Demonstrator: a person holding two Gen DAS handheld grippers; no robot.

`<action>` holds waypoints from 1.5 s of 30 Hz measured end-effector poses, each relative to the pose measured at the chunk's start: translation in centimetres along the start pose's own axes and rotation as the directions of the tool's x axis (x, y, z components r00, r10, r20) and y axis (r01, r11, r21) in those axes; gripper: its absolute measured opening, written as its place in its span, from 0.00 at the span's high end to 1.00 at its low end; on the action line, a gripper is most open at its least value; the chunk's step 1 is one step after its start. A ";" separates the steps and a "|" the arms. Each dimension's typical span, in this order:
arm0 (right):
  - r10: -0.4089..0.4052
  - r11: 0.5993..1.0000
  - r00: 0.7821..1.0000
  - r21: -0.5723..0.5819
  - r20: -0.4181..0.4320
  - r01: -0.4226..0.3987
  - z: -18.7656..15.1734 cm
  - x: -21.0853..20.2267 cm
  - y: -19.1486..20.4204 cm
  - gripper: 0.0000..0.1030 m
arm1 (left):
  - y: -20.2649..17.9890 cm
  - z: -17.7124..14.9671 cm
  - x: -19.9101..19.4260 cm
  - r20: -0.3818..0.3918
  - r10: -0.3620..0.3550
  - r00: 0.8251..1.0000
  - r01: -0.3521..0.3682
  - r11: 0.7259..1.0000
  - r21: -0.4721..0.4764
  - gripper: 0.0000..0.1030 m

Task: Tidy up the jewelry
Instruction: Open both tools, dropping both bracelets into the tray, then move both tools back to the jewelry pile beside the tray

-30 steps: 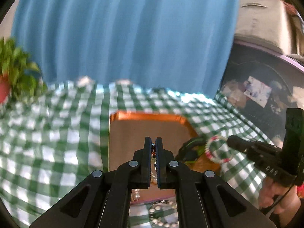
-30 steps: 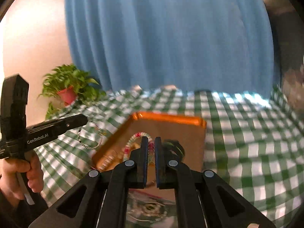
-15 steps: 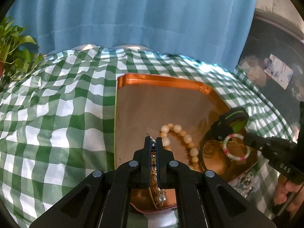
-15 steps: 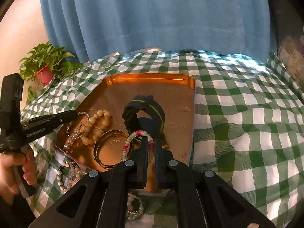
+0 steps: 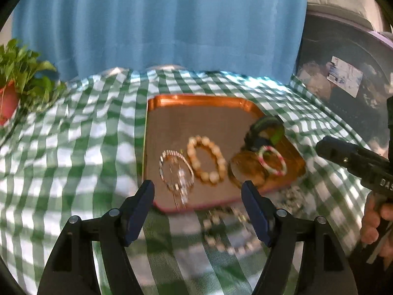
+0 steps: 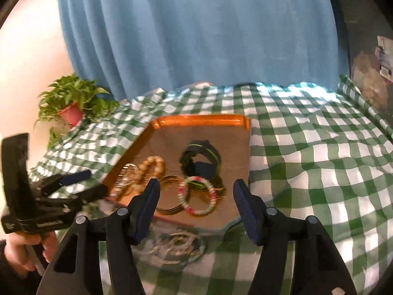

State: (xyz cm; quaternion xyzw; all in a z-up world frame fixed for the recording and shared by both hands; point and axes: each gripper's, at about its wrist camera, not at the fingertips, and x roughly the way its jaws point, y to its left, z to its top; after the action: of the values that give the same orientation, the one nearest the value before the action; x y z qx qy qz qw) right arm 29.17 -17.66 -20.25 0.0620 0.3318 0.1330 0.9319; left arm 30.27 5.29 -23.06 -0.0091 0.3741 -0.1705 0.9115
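Note:
An orange tray (image 5: 199, 98) (image 6: 199, 119) lies on the green checked cloth. On it lie a silver chain bracelet (image 5: 175, 169), a tan bead bracelet (image 5: 206, 158) (image 6: 152, 163), gold bangles (image 6: 172, 198), a pink and white bead bracelet (image 5: 272, 159) (image 6: 197, 195) and a black and green band (image 5: 266, 130) (image 6: 200, 157). My left gripper (image 5: 197, 209) is open and empty just before the tray's near edge. My right gripper (image 6: 196, 207) is open and empty over the tray's near right part.
More bead jewelry (image 5: 228, 231) (image 6: 176, 244) lies on the cloth before the tray. A potted plant (image 5: 14, 83) (image 6: 71, 105) stands at the far left. A blue curtain (image 5: 157, 22) hangs behind. Dark clutter (image 5: 343, 81) sits at the right.
Both grippers have opened and pulled back from the tray. The silver chain bracelet left my left gripper and the pink and white bracelet left my right gripper; both now lie on the tray.

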 end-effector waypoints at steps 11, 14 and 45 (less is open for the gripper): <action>0.144 0.975 0.979 -0.148 -0.143 -0.165 -4.9 1.1 4.7 0.70 | -0.3 -3.0 -0.8 -0.057 -0.099 0.993 0.099 0.995 -0.010 0.82; 0.136 0.962 0.973 -0.209 -0.189 -0.175 -5.6 2.7 6.2 0.74 | -0.8 -3.1 -0.2 -0.072 -0.093 0.993 0.094 0.995 0.021 0.82; 0.213 0.962 0.951 -0.120 -0.223 -0.244 -5.0 3.6 6.3 0.82 | 3.4 -4.5 -0.5 -0.128 -0.040 0.991 0.038 0.999 -0.017 0.92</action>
State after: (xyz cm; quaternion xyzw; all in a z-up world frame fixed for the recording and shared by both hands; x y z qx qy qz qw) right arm 27.34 -10.48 -25.00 0.0174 0.4072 0.2699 0.8724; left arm 27.86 9.16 -26.46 -0.0122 0.4330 -0.1858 0.8820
